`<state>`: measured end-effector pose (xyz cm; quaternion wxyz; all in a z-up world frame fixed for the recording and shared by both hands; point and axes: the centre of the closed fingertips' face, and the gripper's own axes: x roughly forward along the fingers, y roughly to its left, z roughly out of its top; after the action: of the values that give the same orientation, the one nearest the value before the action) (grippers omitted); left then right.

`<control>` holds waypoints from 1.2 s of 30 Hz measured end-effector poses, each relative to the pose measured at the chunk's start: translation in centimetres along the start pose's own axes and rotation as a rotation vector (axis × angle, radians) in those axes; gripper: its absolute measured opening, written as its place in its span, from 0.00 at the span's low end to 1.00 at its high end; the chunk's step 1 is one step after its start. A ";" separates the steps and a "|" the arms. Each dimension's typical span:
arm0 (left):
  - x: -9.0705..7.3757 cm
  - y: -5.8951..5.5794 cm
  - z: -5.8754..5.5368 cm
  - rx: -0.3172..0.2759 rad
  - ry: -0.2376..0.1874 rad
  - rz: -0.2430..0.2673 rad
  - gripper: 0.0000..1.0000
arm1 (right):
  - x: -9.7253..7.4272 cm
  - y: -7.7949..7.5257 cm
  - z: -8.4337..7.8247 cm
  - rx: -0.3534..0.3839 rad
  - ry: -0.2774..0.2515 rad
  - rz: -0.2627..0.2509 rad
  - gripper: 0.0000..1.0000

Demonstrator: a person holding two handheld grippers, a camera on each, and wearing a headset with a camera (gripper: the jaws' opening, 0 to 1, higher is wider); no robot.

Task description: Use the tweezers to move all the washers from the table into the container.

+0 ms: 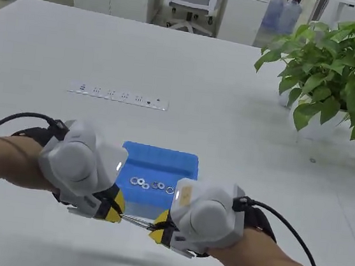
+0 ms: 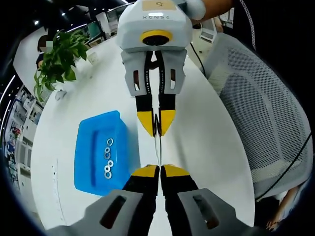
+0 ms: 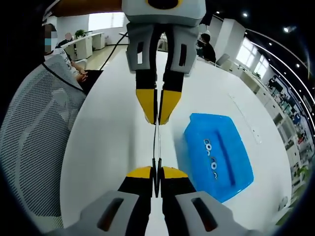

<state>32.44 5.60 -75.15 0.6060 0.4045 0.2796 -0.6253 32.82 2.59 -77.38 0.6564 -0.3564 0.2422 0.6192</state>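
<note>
The 2 grippers face each other: the left gripper (image 2: 158, 169) and the right gripper (image 2: 156, 130) are both closed on the thin metal tweezers (image 2: 157, 147), each at its own end, near the blue container (image 1: 162, 154) on the bench (image 1: 191, 70). The washers (image 1: 152, 185) lie in a row inside the container. They look small, light and slippery, so I think it is best to pinch each by its rim.
</note>
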 end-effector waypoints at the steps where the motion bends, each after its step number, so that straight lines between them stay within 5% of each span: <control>1: 0.3 -0.1 -0.1 -0.004 -0.001 -0.003 0.06 | 0.1 0.1 -0.1 0.003 0.002 0.005 0.06; 13: 2.8 -0.8 -1.0 -0.041 -0.005 -0.012 0.07 | 1.7 0.9 -2.3 0.044 0.037 0.050 0.07; 36: 5.1 -0.5 -2.7 -0.100 0.019 -0.032 0.07 | 2.9 0.1 -3.2 0.105 0.053 0.074 0.12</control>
<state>32.69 5.25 -80.97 0.6127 0.3750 0.3229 -0.6162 33.41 1.97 -81.67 0.6443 -0.3288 0.3046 0.6197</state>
